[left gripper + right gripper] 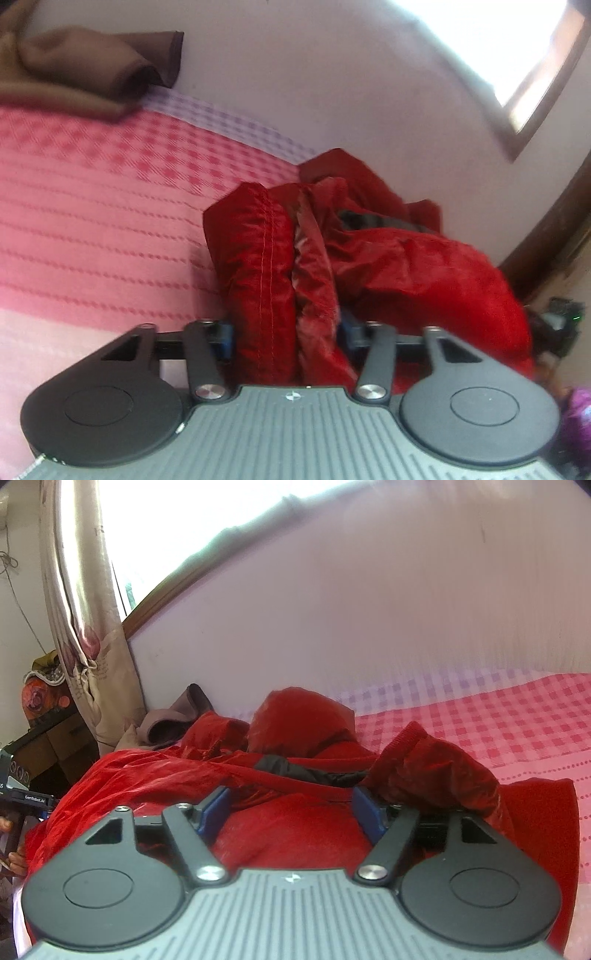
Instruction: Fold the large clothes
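A padded red jacket (406, 266) with a dark lining lies bunched on a pink checked bedsheet (92, 203), close to the wall. In the left wrist view, a thick upright fold of the jacket fills the gap of my left gripper (287, 330), and both blue pads (225, 334) press against it. The right wrist view shows the same red jacket (147, 775) spread under my right gripper (291, 812). Its blue pads (214, 812) stand wide apart over the fabric and pinch nothing. A loose sleeve cuff (424, 764) rests by the right pad.
A brown blanket (92, 62) lies at the far end of the bed. A window (517, 55) and a flowered curtain (85, 627) are above the bed's edge. A grey-brown garment (173, 720) lies by the wall. The bedsheet (498, 720) runs on to the right of the jacket.
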{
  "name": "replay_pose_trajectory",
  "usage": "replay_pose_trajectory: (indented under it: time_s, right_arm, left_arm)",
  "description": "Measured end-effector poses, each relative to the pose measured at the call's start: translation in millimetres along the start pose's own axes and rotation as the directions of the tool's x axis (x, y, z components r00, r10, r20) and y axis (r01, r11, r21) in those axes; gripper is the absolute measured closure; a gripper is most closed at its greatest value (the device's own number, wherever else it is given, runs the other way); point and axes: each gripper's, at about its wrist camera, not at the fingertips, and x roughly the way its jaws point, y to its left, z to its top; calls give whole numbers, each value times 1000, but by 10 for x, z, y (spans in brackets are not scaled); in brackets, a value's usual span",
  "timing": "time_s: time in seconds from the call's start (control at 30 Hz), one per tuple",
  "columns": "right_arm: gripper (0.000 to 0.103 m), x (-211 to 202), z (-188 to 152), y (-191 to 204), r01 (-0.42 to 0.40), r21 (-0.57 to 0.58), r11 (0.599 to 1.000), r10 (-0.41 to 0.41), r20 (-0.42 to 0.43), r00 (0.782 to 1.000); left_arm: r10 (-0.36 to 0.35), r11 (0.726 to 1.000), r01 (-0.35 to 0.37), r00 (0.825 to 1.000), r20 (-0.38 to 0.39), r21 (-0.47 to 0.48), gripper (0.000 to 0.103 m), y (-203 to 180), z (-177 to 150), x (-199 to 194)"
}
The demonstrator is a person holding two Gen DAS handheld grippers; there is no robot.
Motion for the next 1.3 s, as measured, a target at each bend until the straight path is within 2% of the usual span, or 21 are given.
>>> replay_pose_trajectory:
  time_s: [0.07,0.17,0.23,0.3,0.37,0.43,0.5,0.57,0.6,0.67,0.73,0.77,0.87,0.93,1.07,1.13,1.3]
  right_arm:
    - [29,-5,-2,11,2,-6,1000,-2,1,1000]
    - [27,-14,-3,19,2,-11,1000,-2,7,1000]
    - [26,-18,-5,21,0,-12,1000,0,11,1000]
    - [25,-17,-5,18,-3,-11,1000,3,10,1000]
    - [24,-1,9,14,-4,-8,1000,4,2,1000]
    - [24,2,41,18,-5,0,1000,5,-13,1000]
    - [23,-43,109,54,13,23,1000,-13,-21,1000]
    - [22,-201,187,183,36,-7,999,-35,47,998]
    - [22,-300,236,292,24,-36,999,-21,81,996]
    - [23,-423,333,578,-16,-115,993,25,76,997]
    - [42,-466,379,926,-63,-218,974,71,29,997]
    - [56,-452,386,1071,-77,-263,962,80,3,997]
    - [66,-320,338,1420,-127,-388,913,103,-82,991]
    - [73,-120,261,1518,-118,-439,891,60,-144,988]
    - [76,312,162,1381,-104,-395,913,10,-233,973]
    - [76,452,120,1261,-120,-312,942,34,-268,963]
    - [76,632,126,930,-179,-73,981,147,-324,935]
  left_arm:
    - [-4,1000,4,1000,4,2,62,-35,-21,4]
    - [-41,998,41,999,-2,-44,62,48,-3,49]
    - [-88,988,84,996,-28,-128,54,191,13,110]
    - [-103,984,98,994,-23,-151,54,237,19,131]
    - [-63,990,62,998,-11,-125,55,154,13,139]
    - [-16,990,21,999,37,-140,70,55,-27,80]
    - [22,989,-7,995,97,-147,75,-37,-62,-17]
    - [38,982,-15,993,114,-190,76,-83,-82,-60]
    - [50,981,-26,992,120,-192,76,-120,-82,-80]
    - [70,980,-46,990,121,-193,77,-176,-73,-102]
    - [71,975,-44,990,119,-220,77,-182,-57,-139]
    - [78,975,-50,989,124,-215,77,-203,-44,-160]
    - [93,977,-66,988,123,-204,77,-249,-25,-238]
    - [99,976,-73,988,122,-204,79,-284,-1,-289]
    - [111,979,-88,987,119,-185,80,-443,68,-398]
    - [101,983,-81,988,121,-164,80,-606,127,-472]
    - [61,996,-53,991,116,-78,80,-1191,259,-527]
